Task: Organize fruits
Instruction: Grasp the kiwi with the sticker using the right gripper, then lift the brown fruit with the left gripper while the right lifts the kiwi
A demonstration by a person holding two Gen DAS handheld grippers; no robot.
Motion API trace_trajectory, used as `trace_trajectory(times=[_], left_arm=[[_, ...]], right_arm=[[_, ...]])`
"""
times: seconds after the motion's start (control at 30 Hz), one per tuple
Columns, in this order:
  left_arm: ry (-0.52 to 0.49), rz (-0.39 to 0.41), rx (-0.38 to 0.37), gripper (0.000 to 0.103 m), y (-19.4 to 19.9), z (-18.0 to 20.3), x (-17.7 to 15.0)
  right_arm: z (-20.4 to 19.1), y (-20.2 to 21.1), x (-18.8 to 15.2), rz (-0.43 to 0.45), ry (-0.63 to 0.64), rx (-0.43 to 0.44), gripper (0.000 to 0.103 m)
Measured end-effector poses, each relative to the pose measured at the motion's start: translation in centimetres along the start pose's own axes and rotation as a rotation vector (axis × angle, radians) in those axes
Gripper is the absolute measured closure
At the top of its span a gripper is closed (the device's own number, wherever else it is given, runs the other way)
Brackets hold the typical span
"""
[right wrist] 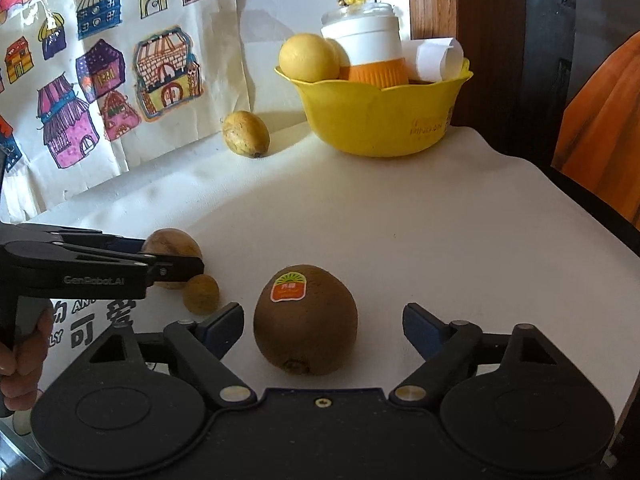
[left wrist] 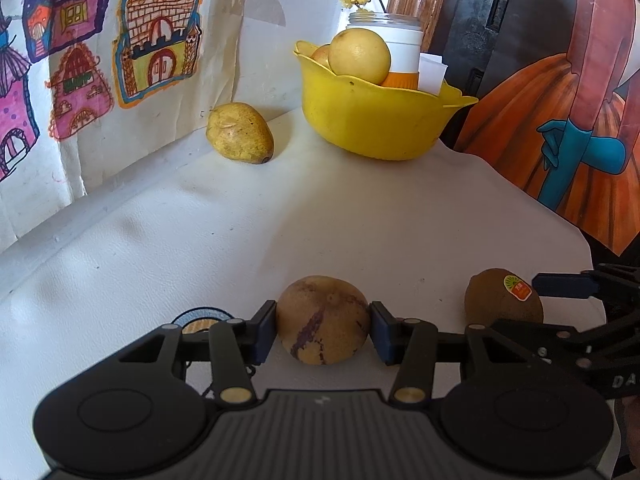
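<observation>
White bench (right wrist: 420, 216), surface faintly scuffed and speckled, right edge rounded at the far corner. Behind the bench on its left side: pale wall hung with a creased paper sheet of children's house drawings (right wrist: 120, 80) in purple, blue, yellow and pink; its lower edge meets the bench top. Right of that sheet, a plain white paper panel (right wrist: 276, 12), taped on. Further right, a polished brown wooden post (right wrist: 430, 0), then a dark door or panel (left wrist: 480, 20). Beyond the bench's right edge, a painted figure in an orange gown with blue gloves (left wrist: 560, 120). Bright daylight on the far bench end; soft shadows fall leftward.
</observation>
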State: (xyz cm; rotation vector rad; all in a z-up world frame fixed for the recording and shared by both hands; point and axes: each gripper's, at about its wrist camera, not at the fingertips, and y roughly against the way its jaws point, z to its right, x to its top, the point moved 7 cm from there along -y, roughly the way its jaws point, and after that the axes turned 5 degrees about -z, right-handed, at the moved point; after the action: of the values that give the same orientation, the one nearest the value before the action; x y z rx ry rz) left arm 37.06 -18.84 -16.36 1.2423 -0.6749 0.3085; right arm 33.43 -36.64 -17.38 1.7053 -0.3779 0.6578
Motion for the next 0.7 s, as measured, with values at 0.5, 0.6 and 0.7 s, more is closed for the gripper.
trace_trajectory(times=[0.5,0.6,0.7], left_arm=[[0.006,-0.001,0.007,0.05,0.2,-0.1,-0.2],[0.008,-0.002,0.01,0.05,0.4,-0.3,-0.3],[0.013,-0.003,0.016,0.05,0.7,-0.6,-0.6]], right_arm=[[-1.0,-1.3,-0.3,-0.043,0.038,0.007,0.044],[-1.1,-1.2,-0.3,-0.044,0.037,0.008,0.045],[-1.6,-1.1,-0.5,-0.05,0.042,0.019,0.045]])
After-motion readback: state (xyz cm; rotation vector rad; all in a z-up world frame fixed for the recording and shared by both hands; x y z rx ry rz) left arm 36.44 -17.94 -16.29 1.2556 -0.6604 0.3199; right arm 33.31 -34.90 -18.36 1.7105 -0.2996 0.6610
